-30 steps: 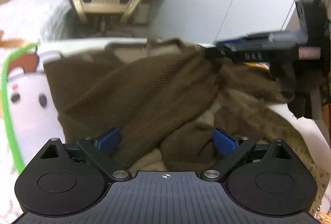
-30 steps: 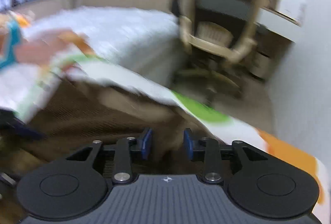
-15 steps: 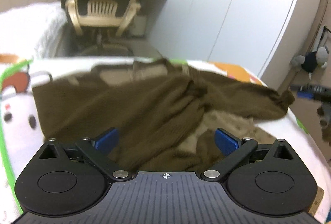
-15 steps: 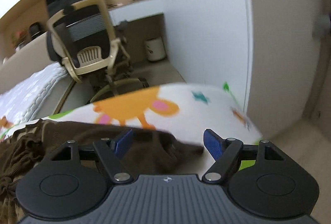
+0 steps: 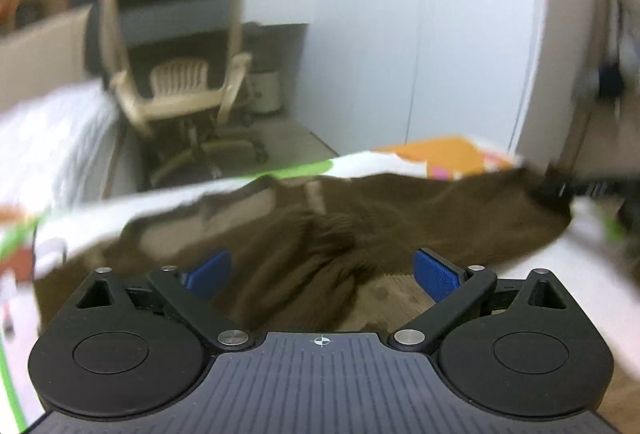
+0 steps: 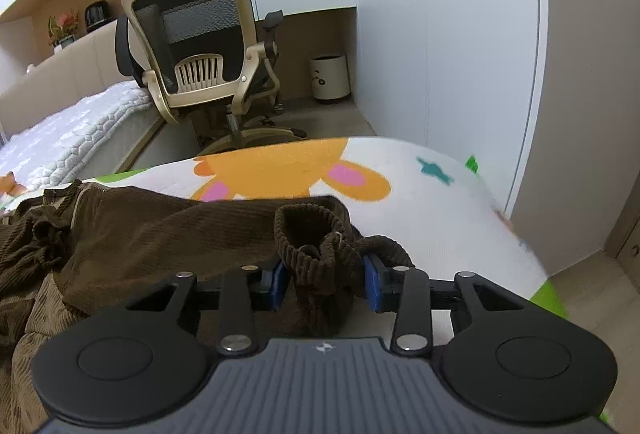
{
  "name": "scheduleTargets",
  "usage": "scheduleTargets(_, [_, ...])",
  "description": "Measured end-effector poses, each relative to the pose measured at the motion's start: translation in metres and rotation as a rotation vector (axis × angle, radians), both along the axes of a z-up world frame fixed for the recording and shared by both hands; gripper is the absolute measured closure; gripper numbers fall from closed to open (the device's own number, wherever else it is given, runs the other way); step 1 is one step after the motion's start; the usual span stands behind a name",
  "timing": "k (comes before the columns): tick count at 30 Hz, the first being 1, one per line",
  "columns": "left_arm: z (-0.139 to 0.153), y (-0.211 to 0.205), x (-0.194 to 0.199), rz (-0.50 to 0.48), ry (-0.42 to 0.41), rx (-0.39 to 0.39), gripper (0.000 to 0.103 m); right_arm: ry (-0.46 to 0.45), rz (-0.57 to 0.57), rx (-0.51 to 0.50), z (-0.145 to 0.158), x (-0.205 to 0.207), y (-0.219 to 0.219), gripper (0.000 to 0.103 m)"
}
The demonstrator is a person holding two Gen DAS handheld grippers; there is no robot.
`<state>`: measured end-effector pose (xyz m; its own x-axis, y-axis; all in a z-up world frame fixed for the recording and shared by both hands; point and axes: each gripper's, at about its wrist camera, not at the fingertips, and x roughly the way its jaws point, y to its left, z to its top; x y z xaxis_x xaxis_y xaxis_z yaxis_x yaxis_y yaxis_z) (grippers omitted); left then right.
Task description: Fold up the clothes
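Observation:
A brown ribbed knit sweater (image 5: 320, 230) lies rumpled on a cartoon-print blanket (image 5: 440, 153). My left gripper (image 5: 322, 272) hovers open just over its middle, with nothing between the blue pads (image 5: 208, 270). This view is blurred by motion. In the right wrist view the sweater (image 6: 160, 234) spreads to the left, and its sleeve cuff (image 6: 308, 234) is bunched upright between the fingers of my right gripper (image 6: 325, 284), which is shut on it. From the left wrist view the right gripper (image 5: 560, 189) shows as a dark blur at the stretched sleeve's end.
The blanket (image 6: 420, 213) falls away at its right and far edges. Beyond it stand a beige mesh office chair (image 6: 200, 45), a small white bin (image 6: 329, 77) and white wardrobe doors (image 6: 440, 33). A white quilted mattress (image 6: 72, 137) lies at the left.
My right gripper let go at the sweater's body, swung out to the right end and shut on the sleeve cuff. The left gripper stayed open and tilted up and rightward.

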<state>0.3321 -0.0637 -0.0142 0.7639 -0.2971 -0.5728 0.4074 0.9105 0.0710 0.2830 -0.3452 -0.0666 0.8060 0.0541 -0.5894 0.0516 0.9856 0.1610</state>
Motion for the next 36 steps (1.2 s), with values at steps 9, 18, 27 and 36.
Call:
scheduleTargets(9, [-0.009, -0.002, 0.025, 0.037, 0.049, 0.079, 0.095, -0.039, -0.013, 0.103, -0.014, -0.008, -0.009, 0.068])
scheduleTargets(18, [-0.025, -0.003, 0.033, -0.069, 0.219, -0.095, 0.024, -0.055, 0.007, 0.059, 0.018, -0.006, 0.002, 0.082])
scheduleTargets(27, [0.038, 0.132, -0.008, 0.136, 0.096, -0.445, 0.005, -0.146, 0.393, 0.12, 0.143, 0.022, 0.145, 0.083])
scheduleTargets(36, [0.03, 0.221, -0.056, 0.222, 0.136, -0.478, 0.004, -0.043, 0.84, 0.097, 0.142, 0.054, 0.363, 0.055])
